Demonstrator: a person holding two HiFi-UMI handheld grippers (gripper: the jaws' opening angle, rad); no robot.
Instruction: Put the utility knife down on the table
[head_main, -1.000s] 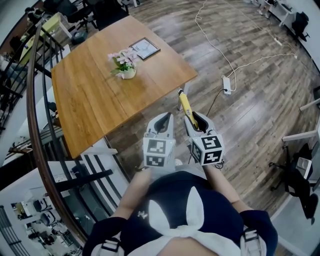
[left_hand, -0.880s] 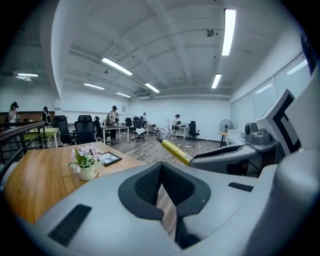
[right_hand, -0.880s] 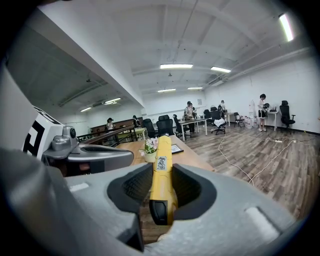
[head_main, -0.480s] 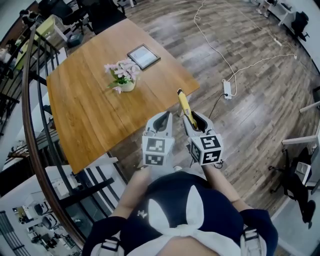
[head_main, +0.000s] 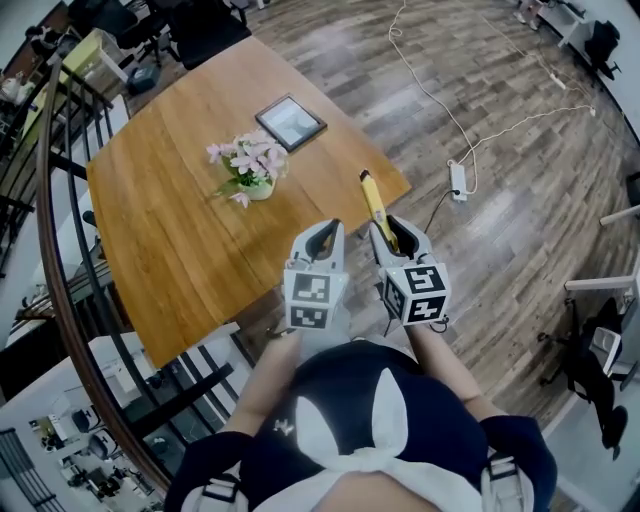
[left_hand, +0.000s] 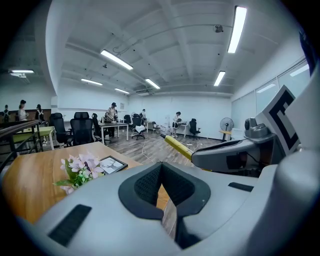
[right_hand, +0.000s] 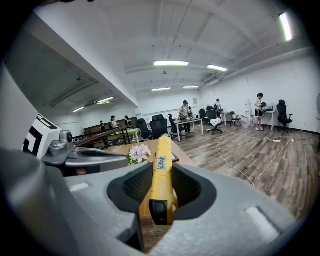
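Note:
My right gripper is shut on a yellow utility knife. The knife sticks out forward between the pads, and its tip reaches over the near corner of the wooden table. In the left gripper view the knife shows at the right. My left gripper is beside the right one, to its left. Its fingers are together and hold nothing. Both grippers hang in the air at the table's near edge.
A small pot of pink flowers and a framed picture lie on the table. A curved railing runs along the left. A white cable and power strip lie on the wood floor at the right. Desks, chairs and people are far off.
Both grippers have moved forward together toward the table. The knife's tip has gone from over the floor to over the table's corner. The grip has not changed.

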